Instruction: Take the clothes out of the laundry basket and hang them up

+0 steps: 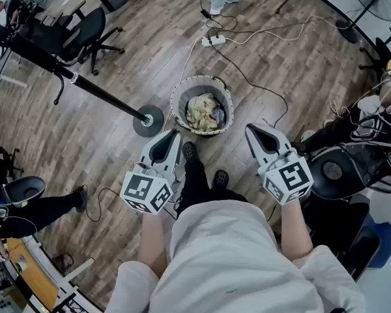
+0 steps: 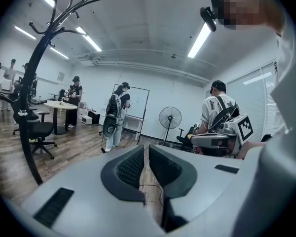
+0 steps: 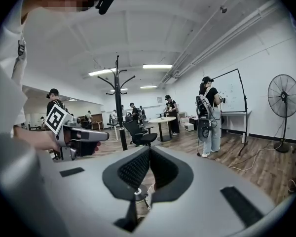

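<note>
Wooden floor (image 1: 111, 149): laundry basket (image 1: 180, 95) holding clothes (image 1: 201, 111) stands just ahead of the feet, beside coat stand base (image 1: 148, 120) | left tool (image 1: 173, 135), right tool (image 1: 251, 130): clenched, empty, held short of the basket, likely poised to reach in

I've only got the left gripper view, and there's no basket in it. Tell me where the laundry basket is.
Observer: The head view shows the laundry basket on the wooden floor, just ahead of the person's shoes.
Operator: Report what's inside it.
Observer: A crumpled heap of pale clothes lies in it.
Operator: Give me the right gripper's jaws.
Observer: In its own view, the right gripper has its jaws together with nothing between them.
</note>
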